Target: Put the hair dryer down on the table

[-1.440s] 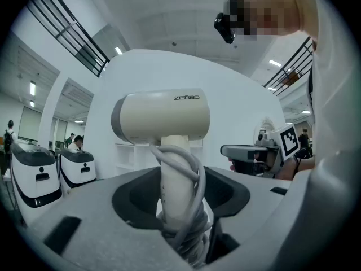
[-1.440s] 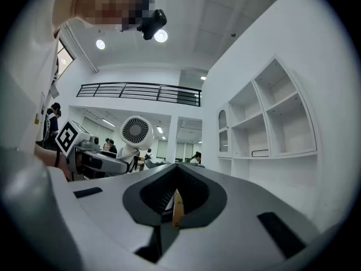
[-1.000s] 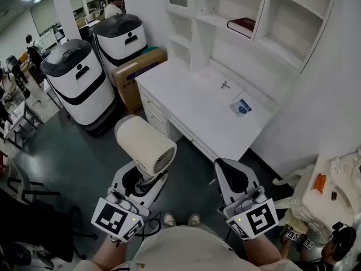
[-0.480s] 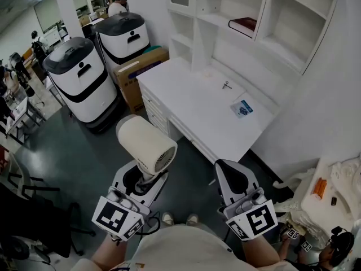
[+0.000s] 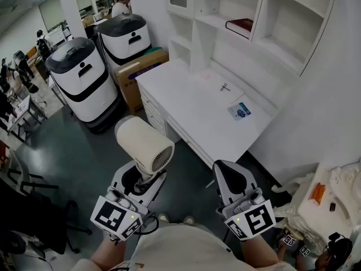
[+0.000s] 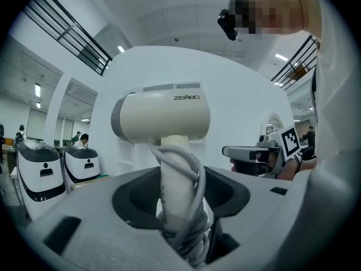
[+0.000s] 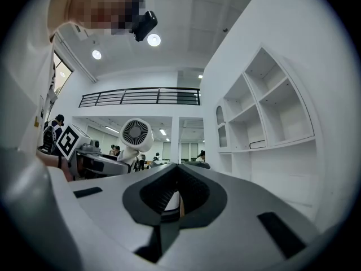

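Head view: left tool pinches hair dryer handle; right tool pressed together; book in shelf

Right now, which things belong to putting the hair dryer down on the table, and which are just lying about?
Job: hair dryer, left tongs gripping its handle, white table.
Lying about: book on the shelf, blue-printed card, cardboard box.

hair dryer: matt cream plastic | table: smooth white | box: brown cardboard
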Motion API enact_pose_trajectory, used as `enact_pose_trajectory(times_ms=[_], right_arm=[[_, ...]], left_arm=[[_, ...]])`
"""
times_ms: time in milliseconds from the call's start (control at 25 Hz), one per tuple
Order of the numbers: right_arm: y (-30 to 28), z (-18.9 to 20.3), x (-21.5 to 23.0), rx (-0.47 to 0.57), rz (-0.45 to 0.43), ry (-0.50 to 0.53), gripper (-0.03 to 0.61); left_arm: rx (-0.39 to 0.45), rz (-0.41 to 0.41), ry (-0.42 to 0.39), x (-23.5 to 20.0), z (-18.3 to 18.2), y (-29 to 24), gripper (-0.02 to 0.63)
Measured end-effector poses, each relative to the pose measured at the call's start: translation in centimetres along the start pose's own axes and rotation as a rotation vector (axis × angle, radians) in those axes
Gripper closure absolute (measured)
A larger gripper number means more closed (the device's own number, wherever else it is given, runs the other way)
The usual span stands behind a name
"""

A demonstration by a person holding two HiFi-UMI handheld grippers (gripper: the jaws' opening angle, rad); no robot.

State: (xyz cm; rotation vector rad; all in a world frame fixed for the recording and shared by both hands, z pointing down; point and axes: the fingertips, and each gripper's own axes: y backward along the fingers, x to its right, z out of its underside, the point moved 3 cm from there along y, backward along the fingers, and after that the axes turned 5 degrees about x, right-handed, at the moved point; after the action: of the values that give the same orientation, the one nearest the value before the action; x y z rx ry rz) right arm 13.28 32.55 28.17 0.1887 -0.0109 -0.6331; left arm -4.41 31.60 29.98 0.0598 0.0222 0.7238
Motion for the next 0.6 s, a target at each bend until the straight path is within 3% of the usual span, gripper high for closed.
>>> enact_pose_trajectory(times_ms=[600], right_arm=[[1.4, 1.1, 2.8, 0.002, -0.014, -0.002, 0.56]], left_arm=[[0.018, -0.028, -0.01, 2.4, 0.3, -1.7, 0.391]])
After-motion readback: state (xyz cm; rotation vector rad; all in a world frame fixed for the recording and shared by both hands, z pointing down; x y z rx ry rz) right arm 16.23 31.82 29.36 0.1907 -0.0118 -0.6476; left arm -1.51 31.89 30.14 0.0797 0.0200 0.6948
